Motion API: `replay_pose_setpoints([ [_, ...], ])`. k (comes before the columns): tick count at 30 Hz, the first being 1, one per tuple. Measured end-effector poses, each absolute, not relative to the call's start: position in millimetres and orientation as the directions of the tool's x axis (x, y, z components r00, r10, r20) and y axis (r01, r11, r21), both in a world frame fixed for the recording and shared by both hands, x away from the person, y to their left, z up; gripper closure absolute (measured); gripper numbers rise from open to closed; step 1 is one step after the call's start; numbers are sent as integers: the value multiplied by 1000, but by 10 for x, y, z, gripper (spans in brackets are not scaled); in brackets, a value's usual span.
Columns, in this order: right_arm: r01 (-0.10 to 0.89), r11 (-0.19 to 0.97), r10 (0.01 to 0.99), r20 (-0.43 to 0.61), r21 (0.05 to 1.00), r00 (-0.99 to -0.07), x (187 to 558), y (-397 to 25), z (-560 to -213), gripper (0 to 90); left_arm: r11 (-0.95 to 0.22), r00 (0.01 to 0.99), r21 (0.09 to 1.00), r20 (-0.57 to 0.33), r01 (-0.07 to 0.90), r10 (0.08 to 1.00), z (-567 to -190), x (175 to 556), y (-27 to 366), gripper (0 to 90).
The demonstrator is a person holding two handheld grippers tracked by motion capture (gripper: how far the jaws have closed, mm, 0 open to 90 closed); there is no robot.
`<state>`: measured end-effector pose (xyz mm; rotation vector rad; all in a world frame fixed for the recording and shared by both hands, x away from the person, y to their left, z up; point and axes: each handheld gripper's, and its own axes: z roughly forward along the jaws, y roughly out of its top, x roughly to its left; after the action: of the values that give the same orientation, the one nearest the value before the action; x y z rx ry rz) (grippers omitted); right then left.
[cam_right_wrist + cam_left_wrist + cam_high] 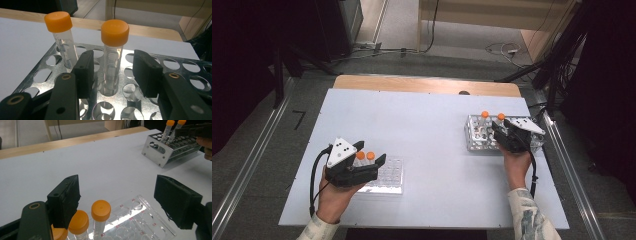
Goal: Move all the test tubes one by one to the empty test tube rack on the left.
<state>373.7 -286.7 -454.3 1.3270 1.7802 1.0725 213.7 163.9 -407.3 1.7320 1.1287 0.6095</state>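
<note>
My right tool (pixel 112 75) sits over the metal rack (pixel 175 65) at the right side of the counter (pixel 427 130). Its jaws stand apart, one on either side of the nearer orange-capped tube (pixel 113 50), which stands upright in a rack hole. From the right gripper view a gap shows on both sides of the tube; I cannot tell whether the left jaw brushes the tube wall. A second orange-capped tube (pixel 61 37) stands in a hole farther left and back, clear of the jaws. In the high view both caps rise above the rack just beside the tool.

My left tool (pixel 117 200) is at the near left of the counter, above the clear plastic rack (pixel 140 220). Its jaws are wide apart and hold nothing. Three orange-capped tubes stand at the near-left end of this rack: one upright tube (pixel 100 217) between the jaws but nearer the left one, a second (pixel 78 222) just beside it under the left jaw, and a third (pixel 59 233) mostly hidden behind that jaw. The rest of the clear rack's wells, labelled in red, show open.

The two racks lie well apart.
</note>
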Motion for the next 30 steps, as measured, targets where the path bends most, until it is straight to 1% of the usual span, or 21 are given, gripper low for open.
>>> replay_pose_setpoints([
  [13,429,160,961,-41,889,-274,3829,-2842,-4597,666,-129,453,899,-83,419,888,-4087,2145,1629,213],
  [15,428,159,961,-40,890,-274,3837,-2844,-4602,704,-127,452,899,-86,419,888,-4088,2145,1632,213],
  [22,422,151,962,-35,894,-270,3833,-2852,-4584,711,-123,449,900,-88,419,889,-4089,2143,1638,213],
  [30,392,136,963,-28,910,-269,3785,-2869,-4472,714,-121,443,904,-81,409,893,-4090,2134,1641,210],
])
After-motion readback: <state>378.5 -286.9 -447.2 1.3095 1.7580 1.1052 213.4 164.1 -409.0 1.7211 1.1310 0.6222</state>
